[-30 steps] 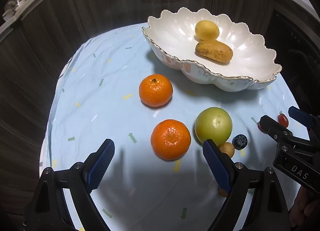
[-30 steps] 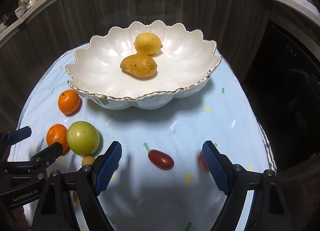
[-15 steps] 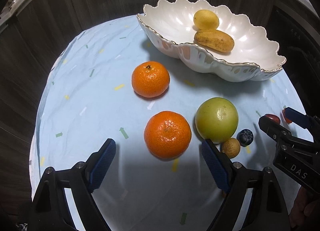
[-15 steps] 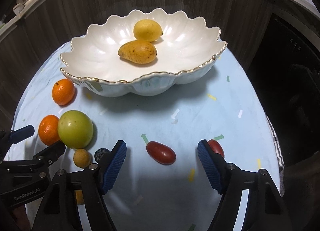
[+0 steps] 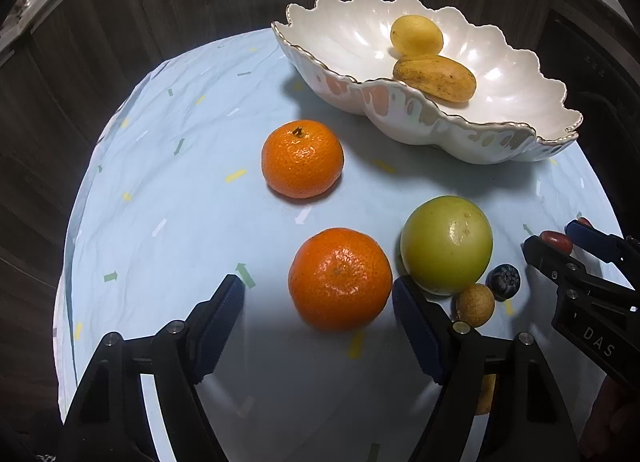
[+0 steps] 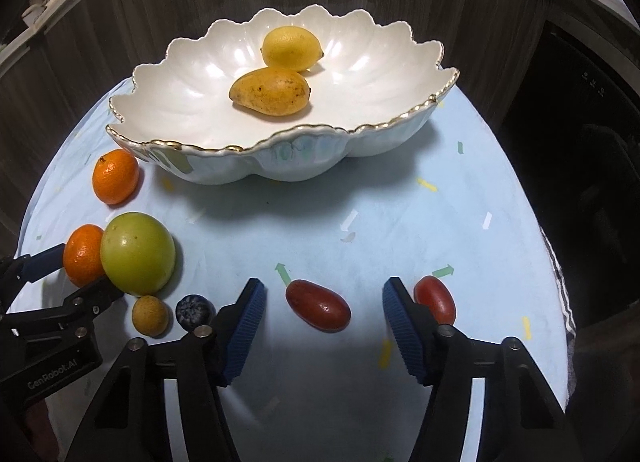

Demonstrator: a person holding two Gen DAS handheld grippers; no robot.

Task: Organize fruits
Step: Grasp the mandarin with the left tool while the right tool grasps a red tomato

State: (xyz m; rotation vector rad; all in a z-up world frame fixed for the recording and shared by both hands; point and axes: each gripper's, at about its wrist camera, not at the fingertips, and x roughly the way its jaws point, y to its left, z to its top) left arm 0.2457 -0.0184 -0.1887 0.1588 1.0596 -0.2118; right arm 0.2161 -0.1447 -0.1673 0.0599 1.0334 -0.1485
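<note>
My left gripper (image 5: 317,284) straddles the nearer orange (image 5: 340,279) on the light blue cloth. Its jaws are closing; a gap still shows at the left pad. My right gripper (image 6: 323,286) has a dark red oval fruit (image 6: 318,305) between its closing jaws, with neither pad touching it. A second red fruit (image 6: 435,299) lies just outside its right finger. The white scalloped bowl (image 6: 280,160) behind holds a lemon (image 6: 291,48) and a spotted yellow mango (image 6: 270,91). Another orange (image 5: 302,158), a green round fruit (image 5: 446,245), a small tan fruit (image 5: 475,305) and a blueberry (image 5: 503,281) lie loose.
The round table's cloth (image 5: 168,198) ends in a curved edge at left and front. Dark wood panels stand behind the table. A dark appliance front (image 6: 592,166) is to the right. The bowl (image 5: 420,118) takes up the back right of the table.
Both grippers' jaws have narrowed, the left around the nearer orange and the right around the dark red fruit. The fruit has not moved.
</note>
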